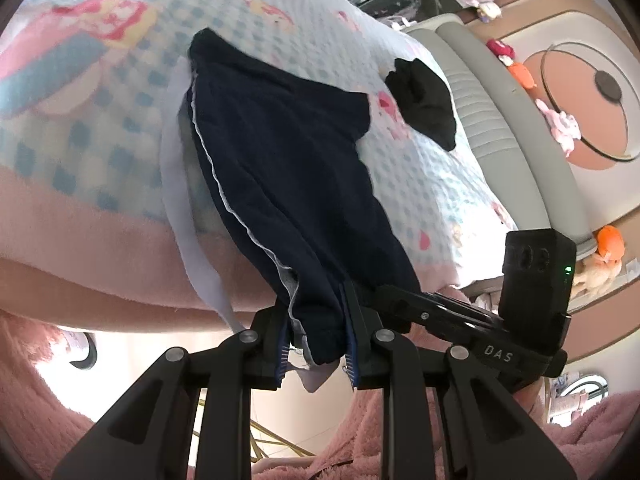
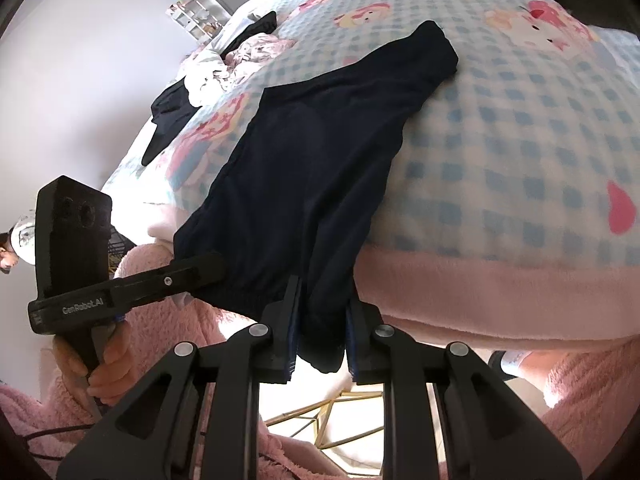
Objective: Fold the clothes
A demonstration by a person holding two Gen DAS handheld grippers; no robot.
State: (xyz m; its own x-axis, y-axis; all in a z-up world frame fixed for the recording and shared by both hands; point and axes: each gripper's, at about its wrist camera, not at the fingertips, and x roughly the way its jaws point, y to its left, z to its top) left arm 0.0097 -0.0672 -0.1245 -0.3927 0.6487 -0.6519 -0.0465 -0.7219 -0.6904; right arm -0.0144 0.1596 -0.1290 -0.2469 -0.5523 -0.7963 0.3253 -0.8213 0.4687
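A pair of dark navy shorts [image 1: 288,160] with a white side stripe lies stretched over the edge of the bed; it also shows in the right wrist view [image 2: 320,168]. My left gripper [image 1: 316,336] is shut on one end of the waistband, with white fabric hanging out below. My right gripper [image 2: 322,332] is shut on the other end of the waistband. The right gripper's body shows in the left wrist view [image 1: 536,280], and the left gripper's body shows in the right wrist view [image 2: 72,240], held by a hand.
The bed has a blue-checked cartoon blanket [image 2: 520,140] with a pink border [image 2: 480,292]. A black garment [image 1: 424,100] lies further back on it. More dark and white clothes [image 2: 200,84] are piled at the far end. A grey bench [image 1: 492,120] and toys stand beside the bed.
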